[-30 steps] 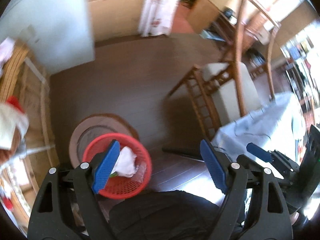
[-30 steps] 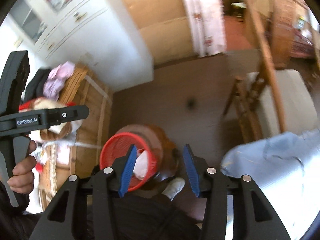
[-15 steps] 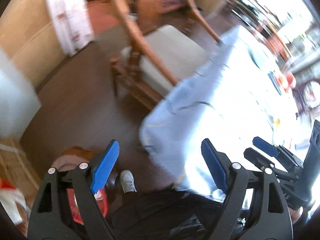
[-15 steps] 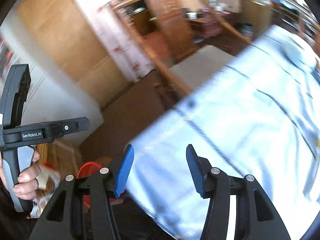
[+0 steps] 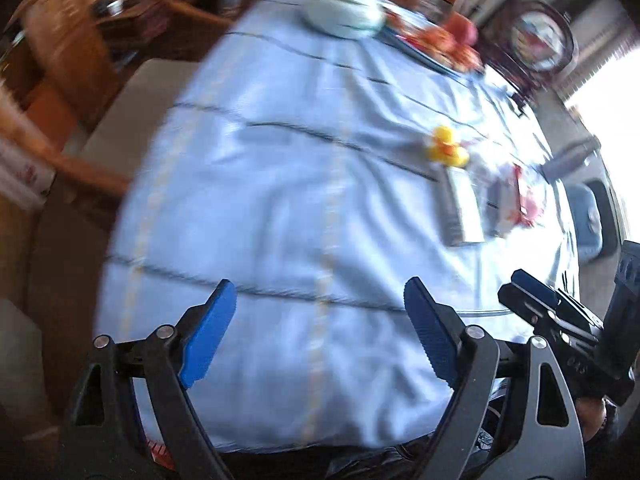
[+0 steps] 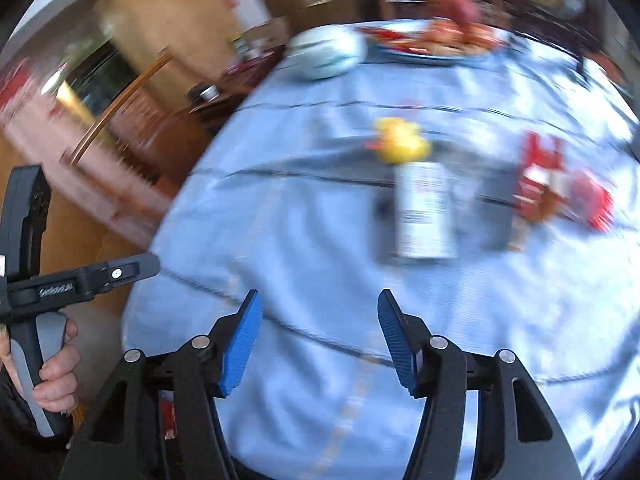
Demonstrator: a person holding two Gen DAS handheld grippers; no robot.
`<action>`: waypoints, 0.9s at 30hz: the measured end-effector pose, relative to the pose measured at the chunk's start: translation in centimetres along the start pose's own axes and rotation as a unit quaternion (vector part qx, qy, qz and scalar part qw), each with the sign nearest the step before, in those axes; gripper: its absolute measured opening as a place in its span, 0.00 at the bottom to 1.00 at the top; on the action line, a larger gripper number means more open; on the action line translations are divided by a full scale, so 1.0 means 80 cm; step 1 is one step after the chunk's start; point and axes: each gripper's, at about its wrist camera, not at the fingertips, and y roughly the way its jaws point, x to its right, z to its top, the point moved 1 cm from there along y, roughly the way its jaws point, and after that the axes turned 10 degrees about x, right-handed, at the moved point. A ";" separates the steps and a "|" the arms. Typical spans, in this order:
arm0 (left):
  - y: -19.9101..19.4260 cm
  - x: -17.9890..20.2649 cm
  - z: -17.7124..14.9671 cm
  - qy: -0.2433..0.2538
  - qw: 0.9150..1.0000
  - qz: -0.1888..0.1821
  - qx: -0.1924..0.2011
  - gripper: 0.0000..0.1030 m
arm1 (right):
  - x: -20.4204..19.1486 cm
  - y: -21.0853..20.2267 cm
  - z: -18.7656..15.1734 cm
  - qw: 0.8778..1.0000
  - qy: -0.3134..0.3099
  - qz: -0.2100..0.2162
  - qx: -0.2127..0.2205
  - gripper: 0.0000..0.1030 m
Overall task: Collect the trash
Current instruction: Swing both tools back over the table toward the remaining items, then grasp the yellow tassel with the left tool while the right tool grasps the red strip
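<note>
A white can-like container [image 6: 423,212] lies on the light blue tablecloth [image 6: 300,220], just behind a yellow rubber duck [image 6: 400,140]. A crumpled red and white wrapper [image 6: 560,188] lies to its right. The can [image 5: 464,208], duck [image 5: 446,148] and wrapper [image 5: 524,196] also show in the left wrist view, blurred. My left gripper [image 5: 320,334] is open and empty over the near part of the cloth [image 5: 280,200]. My right gripper [image 6: 320,342] is open and empty, well short of the can.
A pale bowl [image 6: 326,54] and a plate of red food [image 6: 440,40] stand at the table's far side. A wooden chair with a beige seat [image 5: 132,112] stands left of the table. A dark bottle [image 5: 572,160] lies at far right.
Both grippers have swung up and right, from the red basket on the floor to over the table. The basket has left view. Both stay open and empty.
</note>
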 end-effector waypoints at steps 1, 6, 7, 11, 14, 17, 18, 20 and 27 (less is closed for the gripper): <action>0.007 0.015 0.003 0.008 1.000 -0.004 -0.002 0.82 | 0.017 -0.004 0.000 1.000 0.011 -0.006 0.003 0.58; 0.038 0.078 0.013 0.033 0.999 -0.017 -0.014 0.82 | 0.114 -0.022 0.004 0.997 0.065 -0.040 0.018 0.58; 0.042 0.087 0.015 0.034 0.999 -0.017 -0.016 0.82 | 0.125 -0.026 0.003 0.996 0.072 -0.042 0.019 0.58; 0.060 0.112 0.025 0.036 0.999 -0.013 -0.026 0.82 | 0.170 -0.029 0.008 0.994 0.098 -0.039 0.018 0.58; 0.074 0.127 0.035 0.034 0.999 -0.010 -0.031 0.82 | 0.184 -0.023 0.013 0.995 0.097 -0.036 0.013 0.58; 0.090 0.142 0.048 0.035 0.999 -0.006 -0.034 0.82 | 0.191 -0.017 0.017 0.995 0.098 -0.029 0.006 0.58; 0.096 0.147 0.053 0.037 0.999 -0.005 -0.035 0.82 | 0.193 -0.016 0.018 0.995 0.098 -0.028 0.004 0.58; 0.108 0.157 0.063 0.043 0.998 -0.001 -0.036 0.82 | 0.198 -0.012 0.022 0.995 0.098 -0.024 0.000 0.58; 0.151 0.187 0.101 0.060 0.997 -0.003 -0.042 0.82 | 0.208 0.000 0.032 0.994 0.104 -0.010 -0.007 0.58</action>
